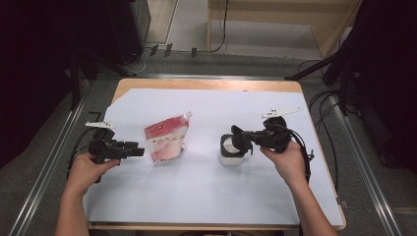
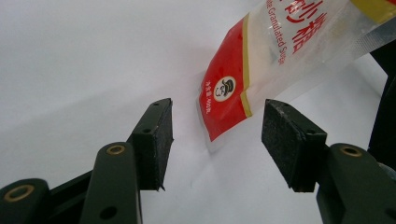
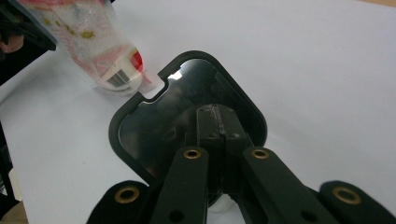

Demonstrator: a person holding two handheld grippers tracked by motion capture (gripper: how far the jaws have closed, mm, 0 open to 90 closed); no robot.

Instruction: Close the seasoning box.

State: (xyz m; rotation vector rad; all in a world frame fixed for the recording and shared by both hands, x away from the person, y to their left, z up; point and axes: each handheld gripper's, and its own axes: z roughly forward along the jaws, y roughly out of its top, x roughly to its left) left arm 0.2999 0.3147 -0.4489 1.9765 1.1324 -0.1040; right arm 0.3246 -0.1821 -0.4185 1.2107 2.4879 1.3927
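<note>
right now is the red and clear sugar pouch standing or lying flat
Standing: the red and clear sugar pouch rests upright on its base on the white table sheet, spout uppermost, open left gripper beside it.

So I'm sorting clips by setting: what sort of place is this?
Probably a lab or recording studio, not a home: a wooden table covered with a white sheet, metal floor rails either side, and black cables trailing over grey carpet among dark equipment stands.
</note>
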